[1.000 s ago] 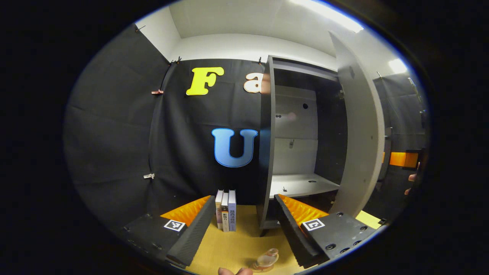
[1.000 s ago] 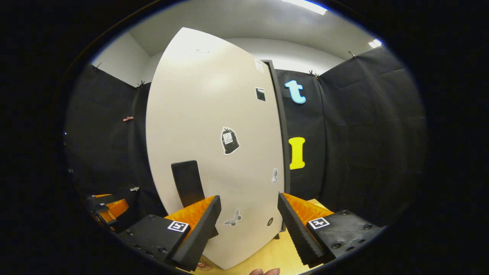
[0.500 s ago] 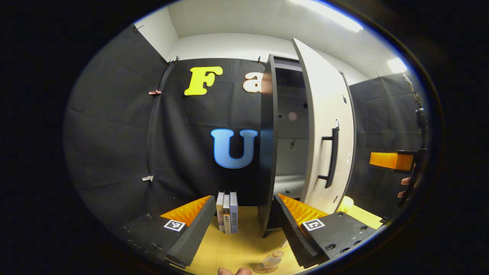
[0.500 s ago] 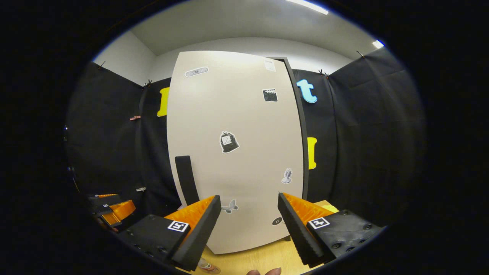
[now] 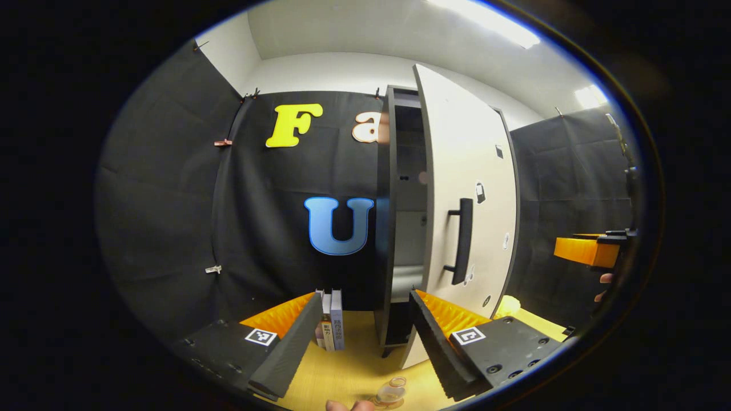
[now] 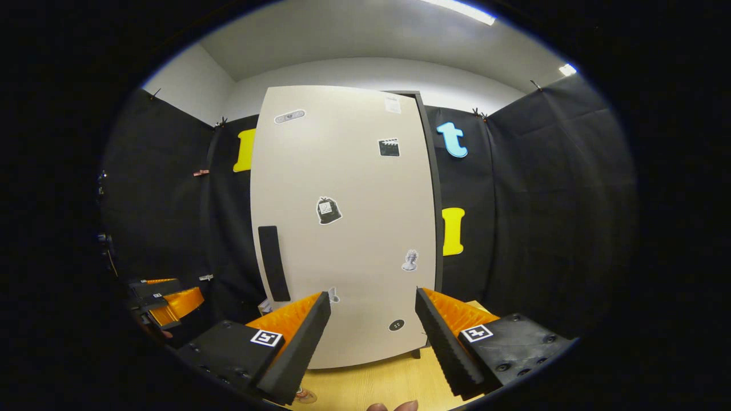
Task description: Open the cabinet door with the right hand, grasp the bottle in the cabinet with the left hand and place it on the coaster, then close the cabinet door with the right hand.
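In the left gripper view the small clear bottle (image 5: 391, 393) stands upright on a round coaster (image 5: 381, 403) on the wooden table, just in front of my open, empty left gripper (image 5: 365, 295). The cabinet door (image 5: 468, 188) with its dark bar handle (image 5: 461, 240) is nearly closed; a narrow gap (image 5: 408, 188) still shows the inside. My right gripper (image 5: 588, 251) hovers at the far right, away from the door. In the right gripper view my right gripper (image 6: 371, 294) is open and faces the stickered door (image 6: 342, 228), without touching it; the handle (image 6: 271, 262) is to its left.
A few books (image 5: 331, 319) stand upright left of the cabinet. A yellow object (image 5: 505, 306) lies on the table (image 5: 348, 371) right of the cabinet foot. My left gripper (image 6: 165, 299) shows at the lower left of the right gripper view.
The cabinet door has swung from wide open to nearly closed. The right gripper has drawn back a little from the door. The bottle stays on the coaster.
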`<move>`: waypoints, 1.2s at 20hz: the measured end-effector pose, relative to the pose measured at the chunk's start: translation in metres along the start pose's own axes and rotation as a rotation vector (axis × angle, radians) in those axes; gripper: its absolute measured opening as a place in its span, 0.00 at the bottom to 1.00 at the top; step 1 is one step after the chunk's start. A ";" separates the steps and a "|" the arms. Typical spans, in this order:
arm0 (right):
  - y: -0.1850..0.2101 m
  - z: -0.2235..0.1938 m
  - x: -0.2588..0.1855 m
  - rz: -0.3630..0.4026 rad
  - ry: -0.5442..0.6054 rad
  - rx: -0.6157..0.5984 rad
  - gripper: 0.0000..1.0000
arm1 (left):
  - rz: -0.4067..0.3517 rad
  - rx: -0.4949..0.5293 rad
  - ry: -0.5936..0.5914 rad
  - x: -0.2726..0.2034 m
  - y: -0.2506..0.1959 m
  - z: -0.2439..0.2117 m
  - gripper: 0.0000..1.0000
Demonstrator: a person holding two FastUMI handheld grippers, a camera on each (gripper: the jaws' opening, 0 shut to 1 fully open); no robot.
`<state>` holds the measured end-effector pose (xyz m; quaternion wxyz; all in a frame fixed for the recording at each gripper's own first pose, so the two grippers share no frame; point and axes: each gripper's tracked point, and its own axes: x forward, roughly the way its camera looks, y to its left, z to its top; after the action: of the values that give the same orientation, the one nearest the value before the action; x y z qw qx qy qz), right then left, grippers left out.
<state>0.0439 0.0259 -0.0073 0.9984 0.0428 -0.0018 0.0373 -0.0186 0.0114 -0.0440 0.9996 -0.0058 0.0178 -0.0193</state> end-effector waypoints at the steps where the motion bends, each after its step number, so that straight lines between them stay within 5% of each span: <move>1: 0.000 0.000 0.000 -0.004 -0.003 -0.001 0.97 | 0.002 0.002 0.002 -0.001 -0.002 -0.001 0.94; 24: -0.021 -0.001 -0.011 0.003 -0.012 -0.050 0.97 | 0.016 0.030 -0.020 -0.010 -0.023 0.007 0.95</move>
<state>0.0349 0.0043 -0.0099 0.9991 0.0179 -0.0088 0.0384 -0.0287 -0.0111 -0.0368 0.9999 0.0090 0.0075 -0.0113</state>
